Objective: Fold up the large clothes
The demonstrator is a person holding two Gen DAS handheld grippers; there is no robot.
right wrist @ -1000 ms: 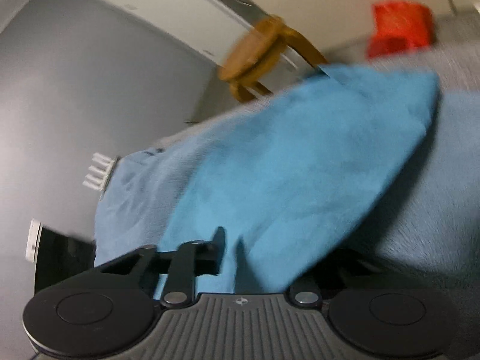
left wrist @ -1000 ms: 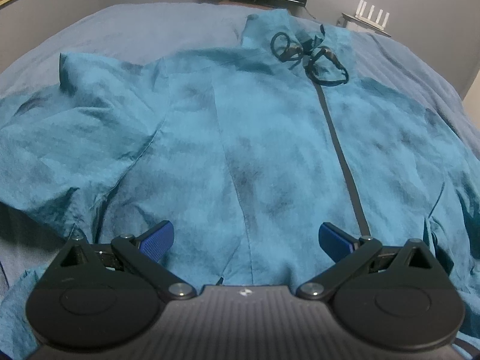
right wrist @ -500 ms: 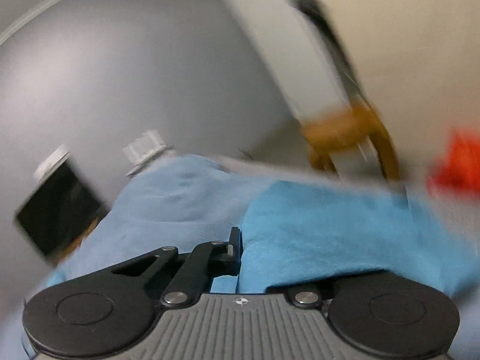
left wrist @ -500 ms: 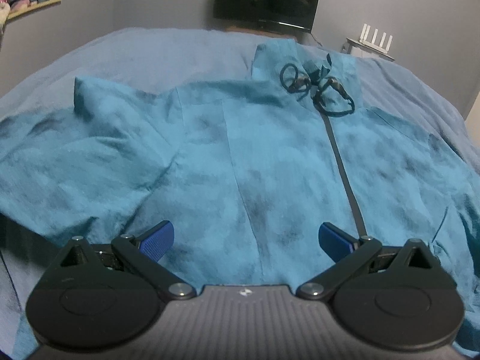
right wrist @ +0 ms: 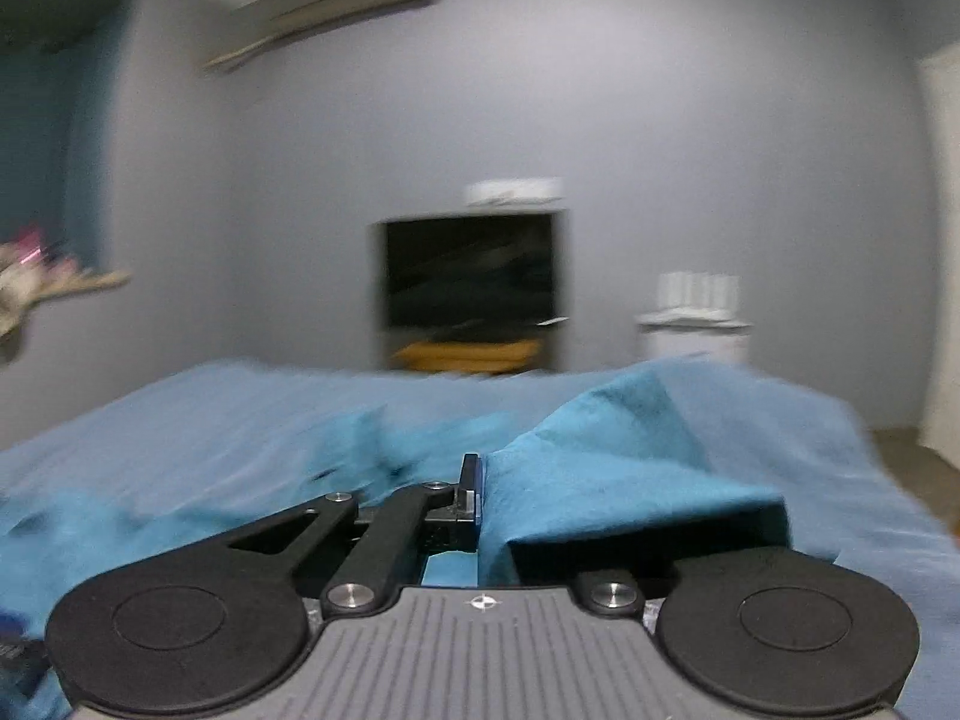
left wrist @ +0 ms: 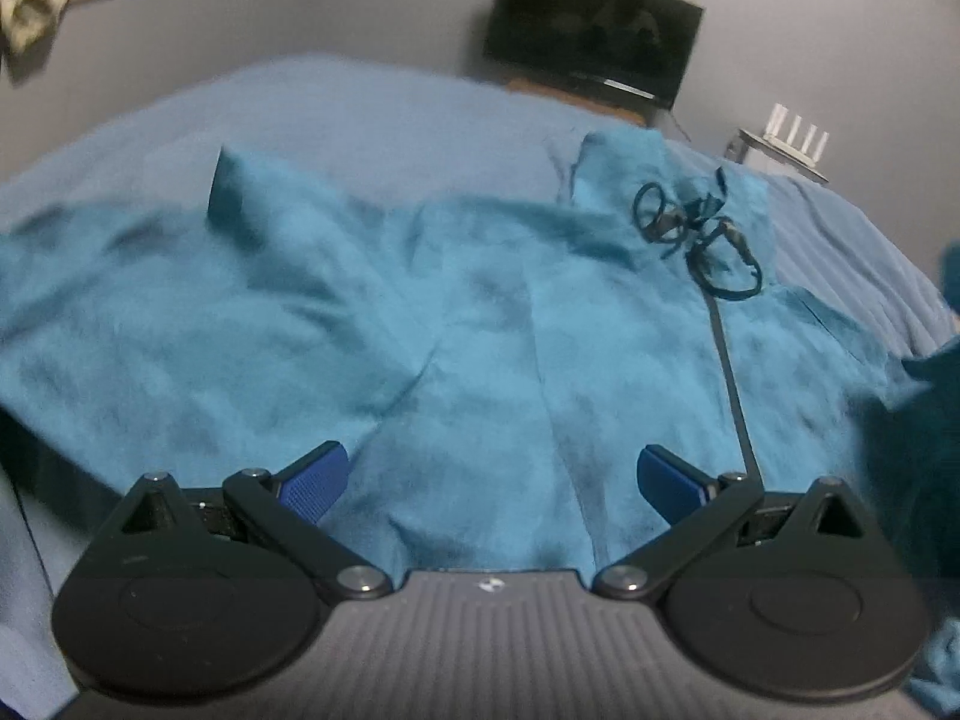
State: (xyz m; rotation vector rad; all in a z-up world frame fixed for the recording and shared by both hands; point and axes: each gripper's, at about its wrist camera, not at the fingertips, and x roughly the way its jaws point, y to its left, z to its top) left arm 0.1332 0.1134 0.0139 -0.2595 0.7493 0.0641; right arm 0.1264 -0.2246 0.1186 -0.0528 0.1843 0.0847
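- A teal jacket is laid out flat, front up, on a bed covered in blue bedding; this spread-out position is judged to be the starting layout for folding.
- The dark zip line is seen running down the front, and black drawcords are coiled at the collar at the far end.
- The left hand-held gripper is held over the hem nearest the camera, angled down, with its blue pads spread wide and nothing between them; it appears to be kept ready, not yet gripping.
- The right hand-held gripper is clamped on a fold of the teal fabric, which is draped up and over its right side; this is judged to be a sleeve or side edge lifted for folding inward.
- In the left wrist view, a dark teal mass is seen raised at the right border, probably that same lifted portion, though it is cut off.
- The right pad of the right hand-held gripper is hidden under cloth.
- Exactly which part of the jacket is pinched cannot be told.
- The right wrist view is blurred; a dark screen and a white device against the grey wall are only roughly made out.
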